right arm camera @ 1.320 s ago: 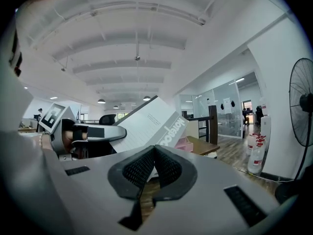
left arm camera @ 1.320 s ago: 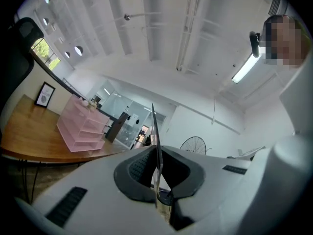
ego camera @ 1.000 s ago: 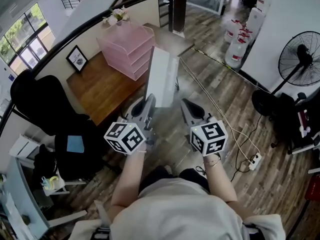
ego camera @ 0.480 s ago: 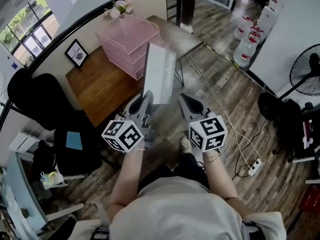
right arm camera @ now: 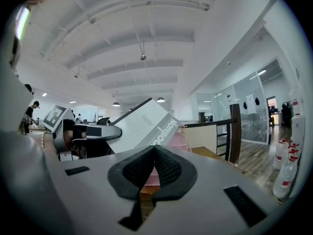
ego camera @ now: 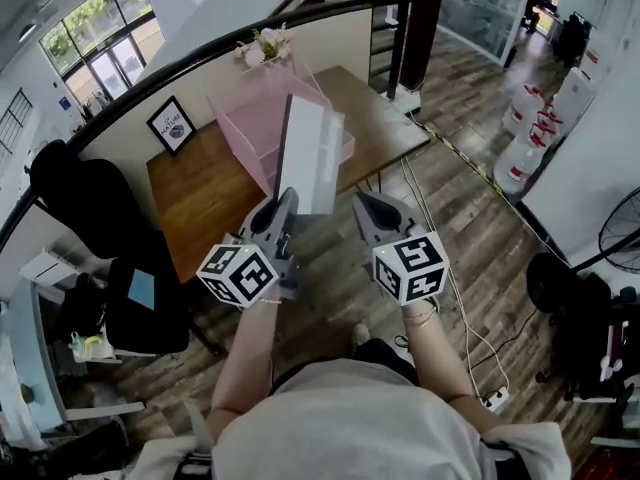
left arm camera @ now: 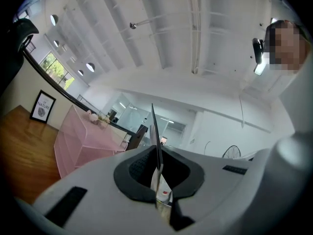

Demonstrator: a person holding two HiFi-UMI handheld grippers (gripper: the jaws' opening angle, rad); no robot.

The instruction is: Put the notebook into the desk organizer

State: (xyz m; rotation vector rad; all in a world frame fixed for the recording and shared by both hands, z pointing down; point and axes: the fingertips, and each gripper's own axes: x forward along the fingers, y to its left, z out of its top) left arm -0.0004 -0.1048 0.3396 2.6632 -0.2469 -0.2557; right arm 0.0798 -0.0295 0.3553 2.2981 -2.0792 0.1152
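Left hand-held gripper [ego camera: 283, 208]: jaws clamped on the lower edge of the notebook [ego camera: 311, 156], which is pinched thin between the pads. Notebook upright, slightly tilted, held in the air over the near edge of the wooden counter [ego camera: 200, 193], in front of the pink desk organizer [ego camera: 250, 126]; not in it. Right hand-held gripper [ego camera: 368, 208]: jaws together, nothing between them, just beside the notebook's lower right corner. Organizer stands on the counter; framed picture [ego camera: 172, 124] to its left
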